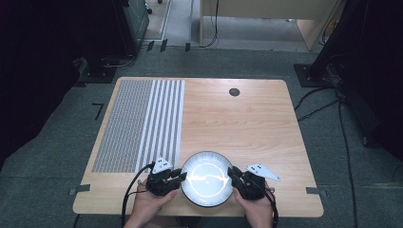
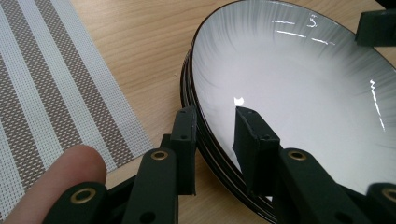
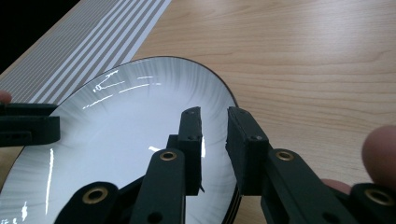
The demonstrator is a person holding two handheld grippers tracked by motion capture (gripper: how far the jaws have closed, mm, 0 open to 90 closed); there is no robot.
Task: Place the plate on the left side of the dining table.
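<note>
Plate [image 1: 206, 176]: one, white inside with a dark rim, lying at the near edge of the wooden surface [image 1: 247, 123], just right of one striped placemat [image 1: 142, 123]. Two hand-held grippers flank it. The left hand-held gripper [image 2: 217, 140] straddles the plate's left rim, one jaw outside and one inside; whether its pads press I cannot tell. The right hand-held gripper [image 3: 215, 140] straddles the right rim the same way, grip equally unclear. No writing is readable anywhere.
</note>
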